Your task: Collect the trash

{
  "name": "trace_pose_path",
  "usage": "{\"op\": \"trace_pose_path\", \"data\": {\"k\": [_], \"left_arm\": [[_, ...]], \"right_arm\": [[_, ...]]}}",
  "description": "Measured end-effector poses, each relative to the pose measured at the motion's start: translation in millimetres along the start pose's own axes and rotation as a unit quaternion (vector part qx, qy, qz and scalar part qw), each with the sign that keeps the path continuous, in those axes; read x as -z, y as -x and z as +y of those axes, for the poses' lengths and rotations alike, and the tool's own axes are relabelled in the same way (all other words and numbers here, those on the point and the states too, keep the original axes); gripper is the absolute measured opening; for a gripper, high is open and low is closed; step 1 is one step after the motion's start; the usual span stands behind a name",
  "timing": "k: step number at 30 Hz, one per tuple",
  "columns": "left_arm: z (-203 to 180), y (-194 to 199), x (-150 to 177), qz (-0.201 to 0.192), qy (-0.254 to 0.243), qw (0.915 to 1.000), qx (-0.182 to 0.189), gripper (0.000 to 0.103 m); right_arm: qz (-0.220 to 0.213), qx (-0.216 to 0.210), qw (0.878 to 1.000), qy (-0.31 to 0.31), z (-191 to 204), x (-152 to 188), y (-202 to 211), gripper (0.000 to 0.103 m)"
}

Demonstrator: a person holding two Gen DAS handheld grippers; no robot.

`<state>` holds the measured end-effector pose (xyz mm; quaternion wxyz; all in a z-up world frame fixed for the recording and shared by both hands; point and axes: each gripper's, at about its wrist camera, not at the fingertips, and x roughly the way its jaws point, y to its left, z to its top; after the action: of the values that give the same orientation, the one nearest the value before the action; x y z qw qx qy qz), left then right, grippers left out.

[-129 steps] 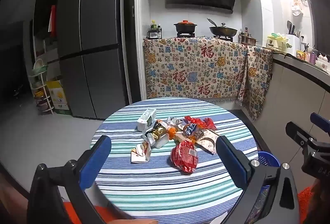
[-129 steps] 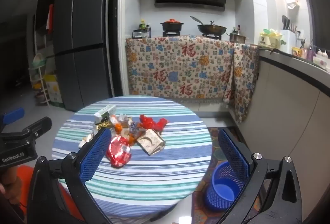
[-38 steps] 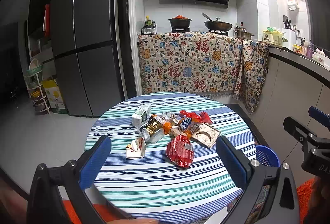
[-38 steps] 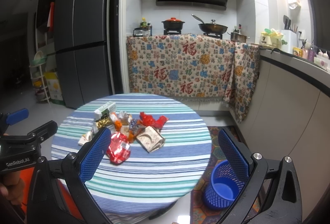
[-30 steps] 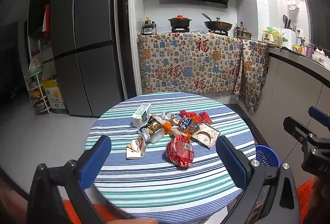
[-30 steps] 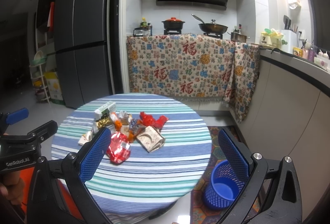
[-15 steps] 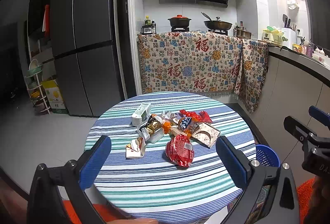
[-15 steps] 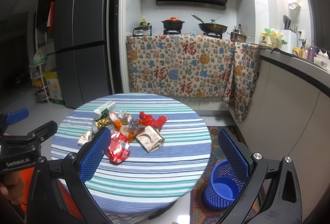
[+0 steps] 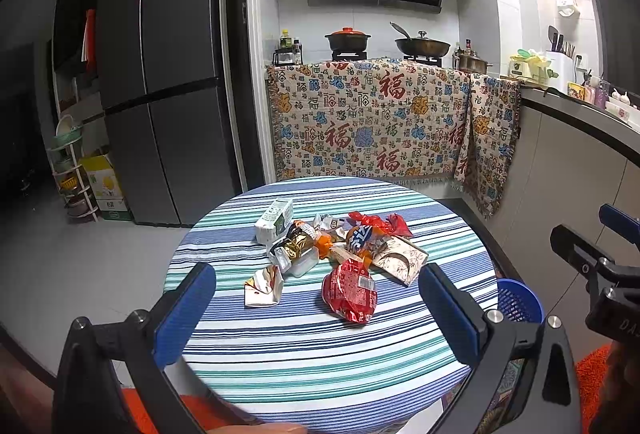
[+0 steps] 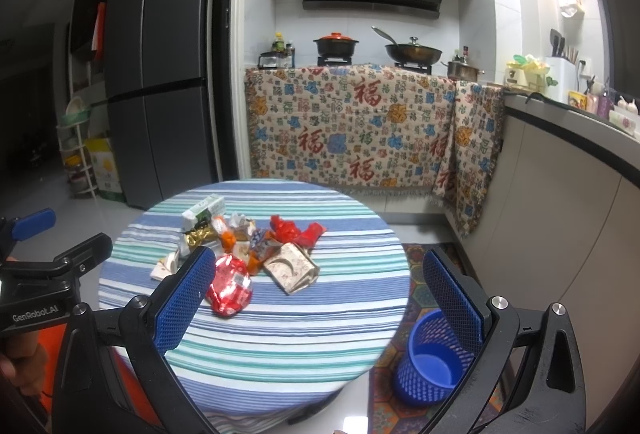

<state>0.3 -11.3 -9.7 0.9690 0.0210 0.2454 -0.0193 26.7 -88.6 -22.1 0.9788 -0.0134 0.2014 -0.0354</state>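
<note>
A pile of trash lies in the middle of the round striped table [image 9: 320, 362]: a red wrapper [image 9: 351, 291], a white carton [image 9: 274, 221], a torn white packet [image 9: 262, 287], a beige patterned pack [image 9: 398, 258] and several small wrappers. The pile also shows in the right wrist view, with the red wrapper [image 10: 229, 285] nearest. My left gripper [image 9: 316, 308] is open and empty, held above the table's near side. My right gripper [image 10: 320, 298] is open and empty, to the right of the left one. A blue mesh bin [image 10: 434, 364] stands on the floor right of the table.
A grey fridge [image 9: 160, 94] stands at the back left. A stove counter draped with a patterned cloth [image 9: 380, 126] is behind the table, with a pot and a wok on it. A counter [image 10: 580, 138] runs along the right wall. A small shelf rack [image 9: 72, 170] stands far left.
Both grippers have stayed nearly still over the last second. Since 4.3 s ago both views have shifted slightly. The trash has not moved.
</note>
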Motion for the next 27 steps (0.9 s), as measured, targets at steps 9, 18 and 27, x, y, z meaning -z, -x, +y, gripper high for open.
{"op": "trace_pose_path", "data": {"k": [9, 18, 27], "left_arm": [[11.2, -19.5, 15.1, 0.017, 0.003, 0.9996, 0.023, 0.103], [4.5, -79.8, 55.7, 0.088, 0.003, 0.9942, 0.062, 0.103], [-5.0, -147.0, 76.7, 0.146, 0.017, 0.9885, 0.037, 0.103]], "right_arm": [[0.002, 0.006, 1.0, -0.002, -3.6, 2.5, -4.0, 0.103], [0.024, 0.01, 1.0, -0.015, -17.1, 18.1, -31.8, 0.103], [0.063, -0.016, 0.997, -0.031, -33.9, 52.0, -87.6, 0.103]]}}
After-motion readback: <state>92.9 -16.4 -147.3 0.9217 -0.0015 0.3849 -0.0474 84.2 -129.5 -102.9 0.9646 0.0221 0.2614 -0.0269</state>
